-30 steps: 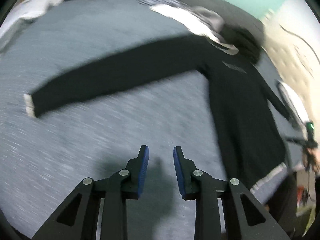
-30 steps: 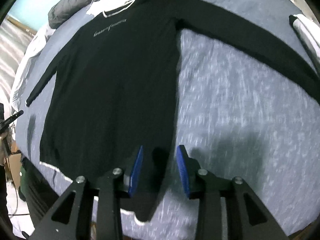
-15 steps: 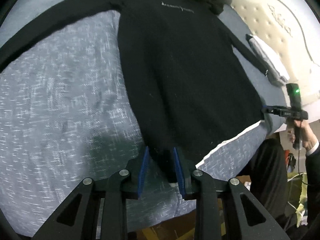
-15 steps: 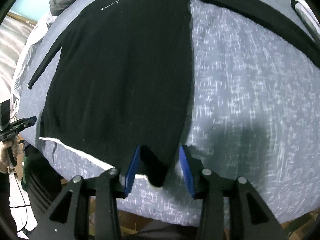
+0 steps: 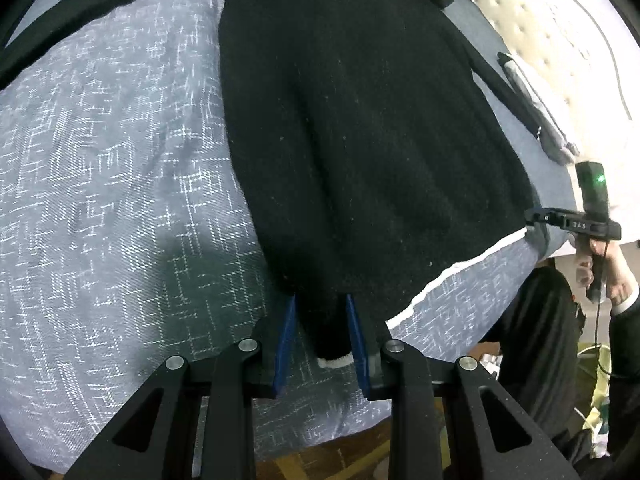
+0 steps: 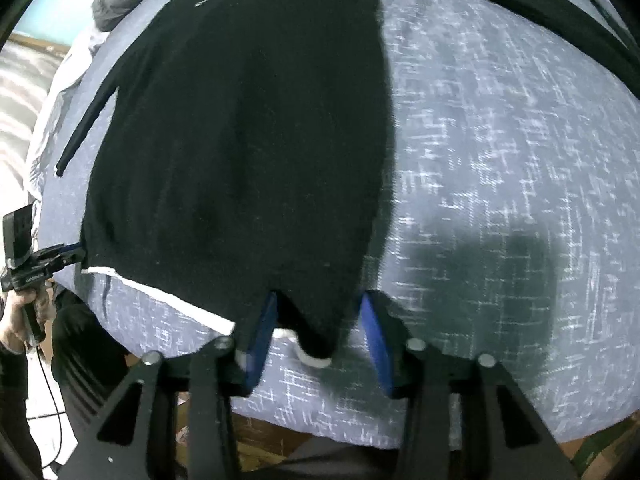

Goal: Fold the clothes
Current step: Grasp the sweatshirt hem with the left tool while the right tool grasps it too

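Left tongs [image 5: 320, 340] nearly closed around black shirt [image 5: 360, 140] hem corner on bed [image 5: 120, 200]; right tongs [image 6: 320, 332] just closing, other corner between.

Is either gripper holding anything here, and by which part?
Left gripper pinches the sweater at a hem corner. Right gripper has just been closing round the other hem corner, pads not yet pressing.

A home bedroom: a bed spread with blue-grey woven bedding [image 5: 120, 184] lies under both tongs, a cream button-tufted padded headboard [image 5: 560, 20] stands far right of the left tongs, and wooden flooring [image 6: 264, 436] lies below.
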A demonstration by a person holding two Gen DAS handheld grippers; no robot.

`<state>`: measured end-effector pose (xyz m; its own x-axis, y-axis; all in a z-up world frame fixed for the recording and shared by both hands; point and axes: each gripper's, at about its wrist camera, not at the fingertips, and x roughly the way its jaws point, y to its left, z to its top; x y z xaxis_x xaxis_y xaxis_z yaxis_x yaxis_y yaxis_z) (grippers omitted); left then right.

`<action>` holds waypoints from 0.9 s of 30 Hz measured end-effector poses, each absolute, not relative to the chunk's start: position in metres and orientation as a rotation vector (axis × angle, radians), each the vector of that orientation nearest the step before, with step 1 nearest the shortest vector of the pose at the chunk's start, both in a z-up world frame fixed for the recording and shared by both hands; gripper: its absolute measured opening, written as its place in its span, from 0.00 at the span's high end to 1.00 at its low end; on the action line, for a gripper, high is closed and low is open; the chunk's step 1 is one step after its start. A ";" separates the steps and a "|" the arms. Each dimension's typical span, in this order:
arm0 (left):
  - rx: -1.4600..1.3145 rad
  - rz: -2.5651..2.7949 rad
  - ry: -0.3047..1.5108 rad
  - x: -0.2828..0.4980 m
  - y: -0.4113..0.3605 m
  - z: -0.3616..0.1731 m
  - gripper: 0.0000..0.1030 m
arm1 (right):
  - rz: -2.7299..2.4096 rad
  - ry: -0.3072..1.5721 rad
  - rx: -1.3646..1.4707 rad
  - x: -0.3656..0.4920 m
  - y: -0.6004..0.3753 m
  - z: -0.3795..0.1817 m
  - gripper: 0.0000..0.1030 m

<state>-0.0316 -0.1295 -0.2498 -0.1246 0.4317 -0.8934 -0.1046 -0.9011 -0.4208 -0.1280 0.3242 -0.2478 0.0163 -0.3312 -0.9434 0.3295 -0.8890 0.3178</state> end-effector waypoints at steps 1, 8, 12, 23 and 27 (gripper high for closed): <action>-1.794 2.085 -0.348 -0.031 -0.128 -0.249 0.81 | -1.923 0.003 1.834 -0.127 0.322 -0.247 0.89; -1.740 2.103 -0.269 -0.024 -0.125 -0.225 0.90 | -1.940 0.066 1.740 -0.114 0.314 -0.221 0.95; -1.718 2.133 -0.225 -0.019 -0.129 -0.203 0.92 | -1.954 0.106 1.685 -0.102 0.313 -0.190 0.95; -1.762 2.126 -0.155 -0.015 -0.124 -0.206 0.94 | -1.957 0.120 1.694 -0.091 0.337 -0.197 0.96; -1.803 2.113 -0.182 -0.020 -0.126 -0.223 0.93 | -1.942 0.100 1.740 -0.093 0.334 -0.220 0.96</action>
<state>-0.0200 -0.1265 -0.2231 -0.1242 0.3481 -0.9292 -0.1837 -0.9283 -0.3232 -0.0932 0.3343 -0.2198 -0.0340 -0.3303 -0.9433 0.4250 -0.8590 0.2854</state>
